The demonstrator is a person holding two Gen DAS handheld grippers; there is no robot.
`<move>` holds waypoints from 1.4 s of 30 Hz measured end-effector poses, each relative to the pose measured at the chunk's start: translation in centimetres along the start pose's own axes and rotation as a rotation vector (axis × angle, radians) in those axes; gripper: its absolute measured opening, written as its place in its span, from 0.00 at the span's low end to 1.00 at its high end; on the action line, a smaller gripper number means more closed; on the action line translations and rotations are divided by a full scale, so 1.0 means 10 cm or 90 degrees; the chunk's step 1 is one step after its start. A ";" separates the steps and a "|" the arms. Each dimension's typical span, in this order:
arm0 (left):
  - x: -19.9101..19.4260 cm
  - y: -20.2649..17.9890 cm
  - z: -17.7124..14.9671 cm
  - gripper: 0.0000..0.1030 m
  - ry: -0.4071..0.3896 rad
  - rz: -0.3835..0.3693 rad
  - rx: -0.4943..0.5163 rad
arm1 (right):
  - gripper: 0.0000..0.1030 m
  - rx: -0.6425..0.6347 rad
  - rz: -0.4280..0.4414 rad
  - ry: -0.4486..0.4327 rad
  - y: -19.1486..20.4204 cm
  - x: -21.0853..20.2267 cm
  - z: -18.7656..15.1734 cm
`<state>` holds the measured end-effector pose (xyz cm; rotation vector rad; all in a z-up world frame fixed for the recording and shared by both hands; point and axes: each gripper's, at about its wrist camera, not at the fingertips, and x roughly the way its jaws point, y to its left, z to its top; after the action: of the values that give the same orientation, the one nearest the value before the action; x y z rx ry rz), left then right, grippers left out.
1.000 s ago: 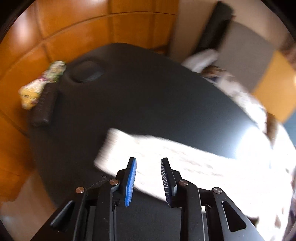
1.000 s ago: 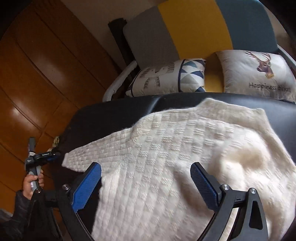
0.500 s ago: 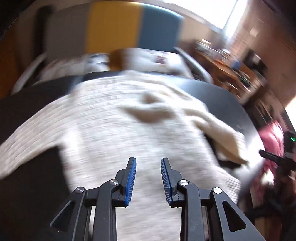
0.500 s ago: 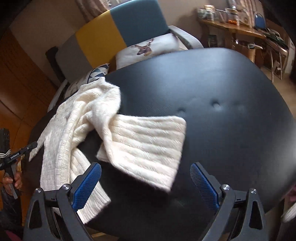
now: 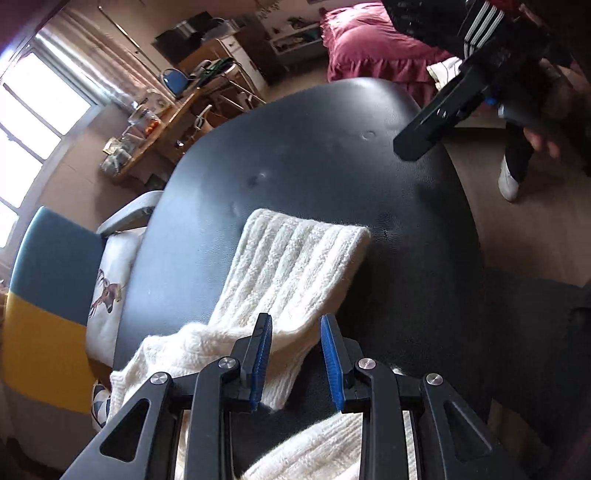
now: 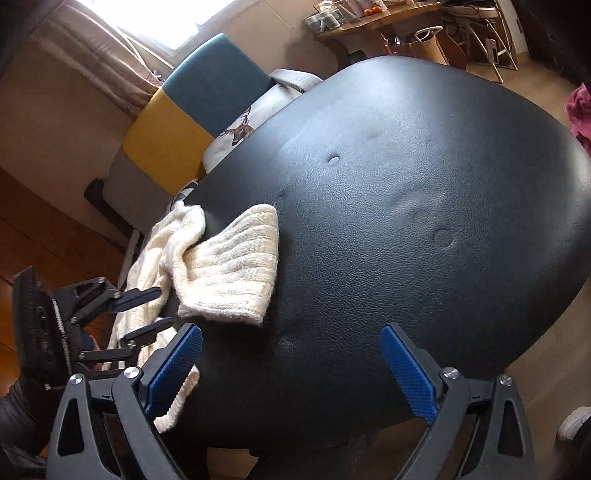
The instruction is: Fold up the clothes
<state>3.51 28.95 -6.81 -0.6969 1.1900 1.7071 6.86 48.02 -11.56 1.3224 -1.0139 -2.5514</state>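
A cream knit sweater (image 5: 295, 266) lies on the black leather table (image 5: 314, 155), with one ribbed sleeve spread flat toward the middle. My left gripper (image 5: 297, 354) hovers over the sleeve's near edge, its jaws a little apart and gripping nothing. The right wrist view shows the sweater (image 6: 229, 273) bunched at the table's (image 6: 406, 184) left side. The left gripper (image 6: 147, 312) sits beside it there. My right gripper (image 6: 291, 365) stands wide open over bare table, right of the sleeve. The left wrist view shows the right gripper (image 5: 439, 122) in a hand, far right.
An armchair (image 6: 177, 122) with a yellow, blue and grey back holds a deer-print cushion (image 5: 107, 291) against the table's far side. A cluttered wooden desk (image 6: 380, 22) stands behind. A pink bed (image 5: 369, 48) and a person's white shoe (image 5: 509, 181) lie beyond the table's right end.
The left view swung from the table's left end across the sweater to the right sleeve. The right gripper drew off the sweater body toward bare table. Neither gripper's opening changed.
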 end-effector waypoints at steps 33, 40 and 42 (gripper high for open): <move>0.76 0.61 0.20 0.12 0.066 -0.127 -0.002 | 0.97 0.078 0.018 -0.028 -0.13 -0.04 -0.03; 0.38 1.52 0.39 0.08 -0.058 -0.284 -0.252 | 0.96 -0.008 0.034 -0.004 0.17 0.03 -0.05; 0.36 1.66 0.40 0.07 -0.072 -0.301 -0.280 | 0.96 0.014 0.101 0.012 0.23 0.13 -0.04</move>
<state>-12.81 32.03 -1.48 -1.0373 0.5115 1.5792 5.91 45.56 -11.27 1.2150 -1.1003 -2.4139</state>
